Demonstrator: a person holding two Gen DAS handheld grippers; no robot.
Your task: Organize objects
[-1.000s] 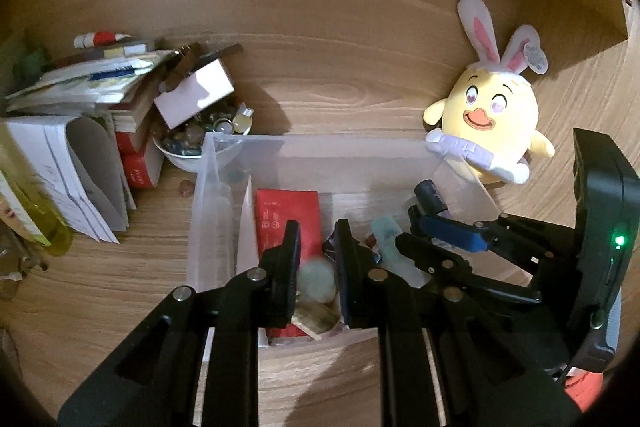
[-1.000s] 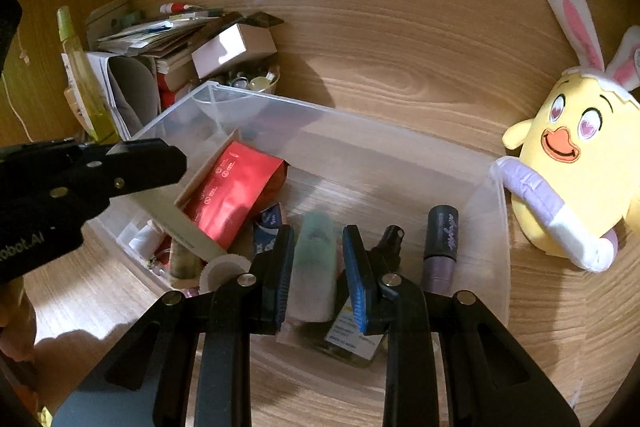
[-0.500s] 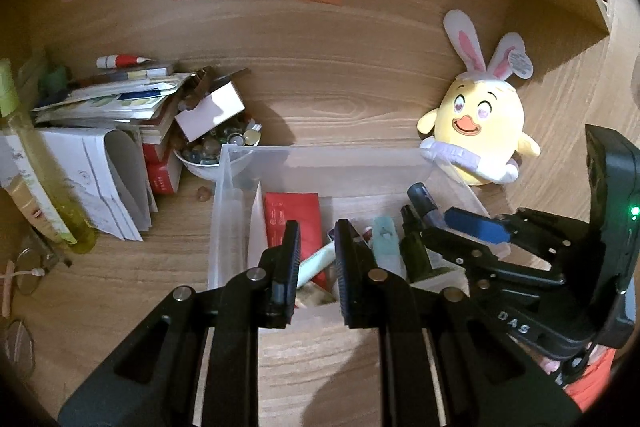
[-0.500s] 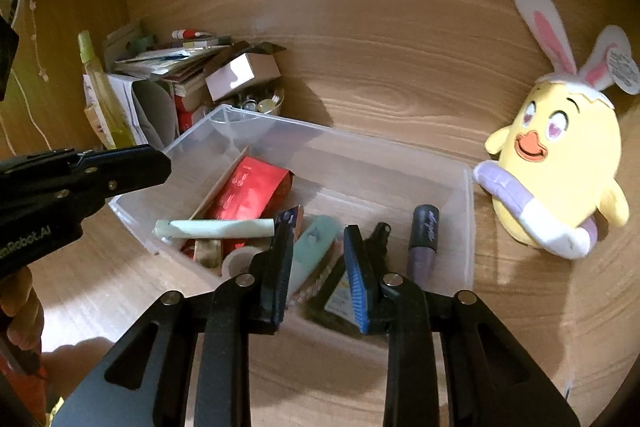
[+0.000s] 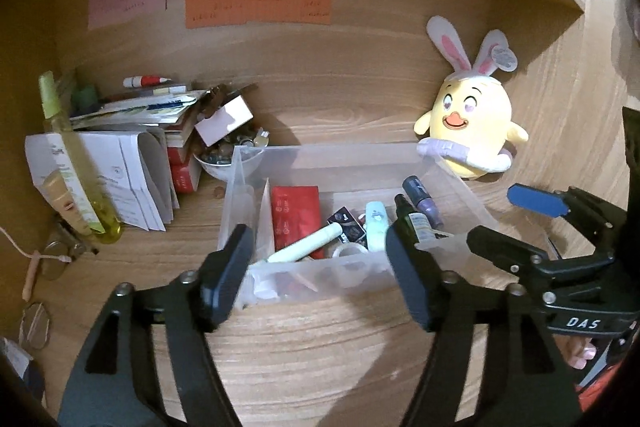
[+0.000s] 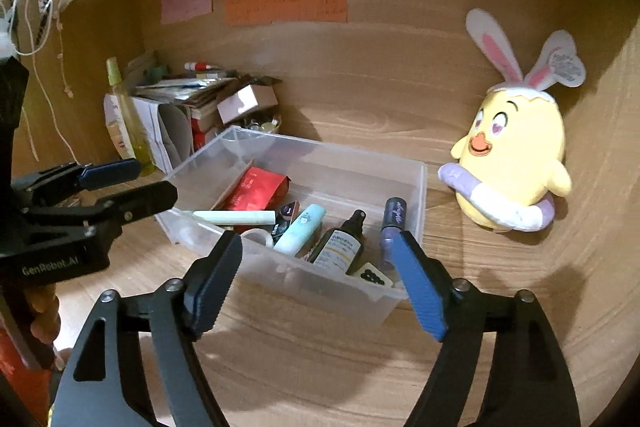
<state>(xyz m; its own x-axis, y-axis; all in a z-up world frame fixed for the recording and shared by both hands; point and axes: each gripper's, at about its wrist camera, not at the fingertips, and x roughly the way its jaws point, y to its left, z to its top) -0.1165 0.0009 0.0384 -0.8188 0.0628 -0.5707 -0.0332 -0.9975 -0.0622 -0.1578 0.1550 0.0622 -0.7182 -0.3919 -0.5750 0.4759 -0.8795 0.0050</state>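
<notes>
Left wrist view shows the left gripper (image 5: 316, 277) spread wide and empty now, pulled back above the near wall of the clear bin (image 5: 460, 179); a second ago it was nearly closed. The pale green tube (image 5: 304, 247) lies inside, just ahead of it. The right gripper (image 6: 320, 283) has likewise opened, its mint tube (image 6: 300, 229) resting in the bin; both drops look finished.

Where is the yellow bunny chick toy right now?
The chick toy stands on the desk against the back wall, just right of the clear bin, on the right in both views.
</notes>
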